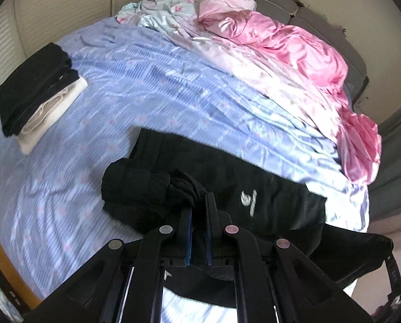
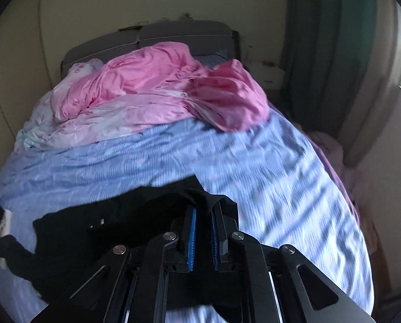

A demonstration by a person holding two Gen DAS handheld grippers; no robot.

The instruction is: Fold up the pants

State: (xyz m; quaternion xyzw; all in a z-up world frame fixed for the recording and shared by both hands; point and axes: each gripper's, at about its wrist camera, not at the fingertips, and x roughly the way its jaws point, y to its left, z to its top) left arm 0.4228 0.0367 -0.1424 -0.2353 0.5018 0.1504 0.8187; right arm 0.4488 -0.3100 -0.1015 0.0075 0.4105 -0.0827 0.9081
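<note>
Black pants [image 1: 227, 180] with a small white logo lie spread over the blue striped bedsheet [image 1: 135, 86]. My left gripper [image 1: 198, 202] is shut on a bunched edge of the pants, lifted a little off the sheet, with a rolled fold of black fabric just left of the fingers. In the right wrist view the same black pants [image 2: 98, 231] hang from my right gripper [image 2: 203, 210], which is shut on another bunched edge of them. The fabric drapes down and to the left from those fingers over the bedsheet [image 2: 254, 167].
A stack of folded clothes [image 1: 36, 91], black over cream, sits on the bed at the far left. A crumpled pink and pale quilt [image 1: 268, 43] fills the head of the bed against a grey headboard [image 2: 173, 32]. Green curtains [image 2: 329, 48] and a window lie to the right.
</note>
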